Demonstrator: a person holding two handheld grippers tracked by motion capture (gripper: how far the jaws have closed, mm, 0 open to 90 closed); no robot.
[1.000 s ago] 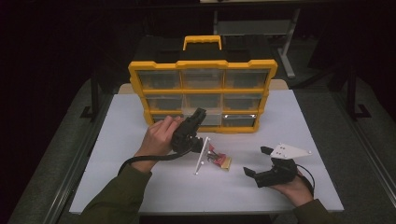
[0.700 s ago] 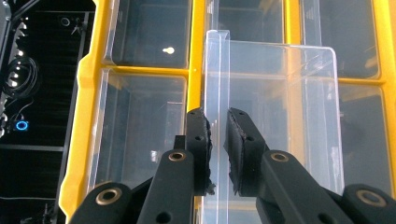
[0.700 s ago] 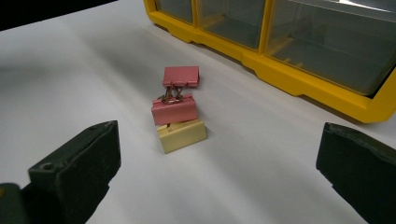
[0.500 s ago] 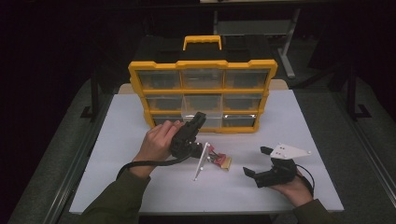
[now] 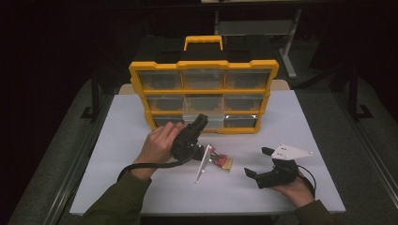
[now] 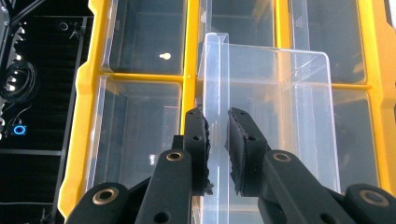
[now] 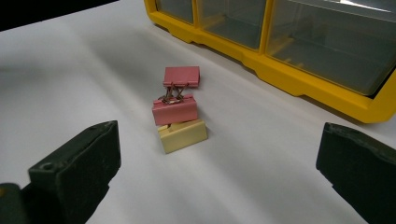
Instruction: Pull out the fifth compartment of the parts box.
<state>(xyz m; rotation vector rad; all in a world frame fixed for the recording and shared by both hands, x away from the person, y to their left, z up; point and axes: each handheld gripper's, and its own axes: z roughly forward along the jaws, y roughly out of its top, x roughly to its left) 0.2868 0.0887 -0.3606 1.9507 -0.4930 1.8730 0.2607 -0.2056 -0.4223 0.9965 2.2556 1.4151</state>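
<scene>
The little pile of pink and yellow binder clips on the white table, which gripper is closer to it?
Left. The left gripper sits right beside the binder clips, clamped on the clear plastic drawer. The right gripper waits open, farther off.

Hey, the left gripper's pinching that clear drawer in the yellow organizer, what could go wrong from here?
1. The left gripper pinches only the thin front wall of the clear drawer, near one corner; pulled off-centre, the drawer might skew and jam, or slip free.
2. The yellow organizer stands upright on the table with nothing bracing it; a hard tug could drag or tip it.
3. The binder clips lie just in front, so the left gripper's cable could knock them.
</scene>
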